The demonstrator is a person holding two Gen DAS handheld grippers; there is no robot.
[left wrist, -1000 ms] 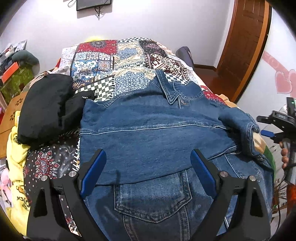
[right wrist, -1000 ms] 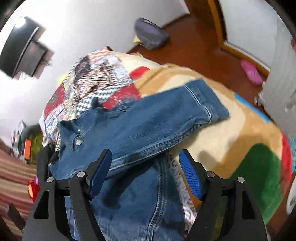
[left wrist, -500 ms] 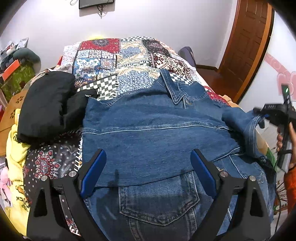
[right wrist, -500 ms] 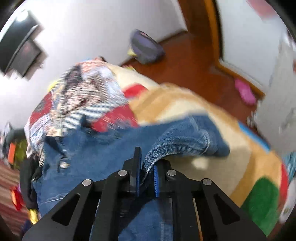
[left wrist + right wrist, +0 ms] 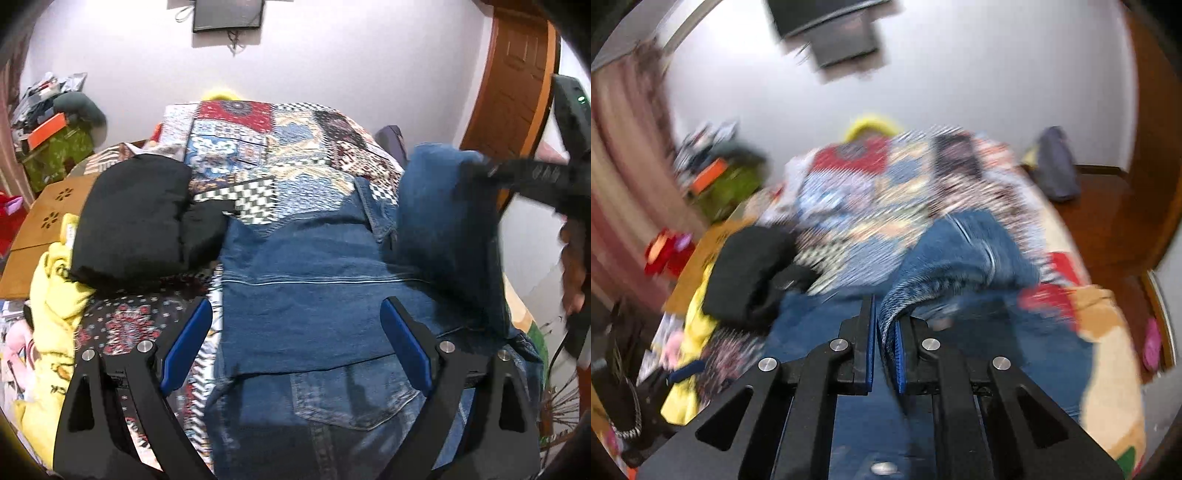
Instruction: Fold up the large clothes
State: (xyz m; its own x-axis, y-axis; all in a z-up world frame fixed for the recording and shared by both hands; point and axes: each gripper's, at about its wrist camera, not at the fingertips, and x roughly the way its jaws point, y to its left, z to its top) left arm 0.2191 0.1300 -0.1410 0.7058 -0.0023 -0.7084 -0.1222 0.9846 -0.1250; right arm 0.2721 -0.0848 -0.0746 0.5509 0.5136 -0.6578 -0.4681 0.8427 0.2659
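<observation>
A denim jacket (image 5: 314, 295) lies spread on a bed's patchwork quilt (image 5: 266, 147). The right gripper (image 5: 884, 354) has its jaws clamped on the jacket's sleeve (image 5: 439, 206), lifted at right. The left gripper (image 5: 295, 350) hovers over the jacket's near part, jaws wide apart, empty. A black garment (image 5: 136, 214) sits left.

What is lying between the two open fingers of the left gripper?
In the left wrist view, the left gripper hovers open over the denim jacket; only its blue back panel shows between the fingers, untouched.

Faded denim jacket (image 5: 332, 295), matt black cloth bundle (image 5: 136, 218), glossy wooden door (image 5: 517, 81)
</observation>
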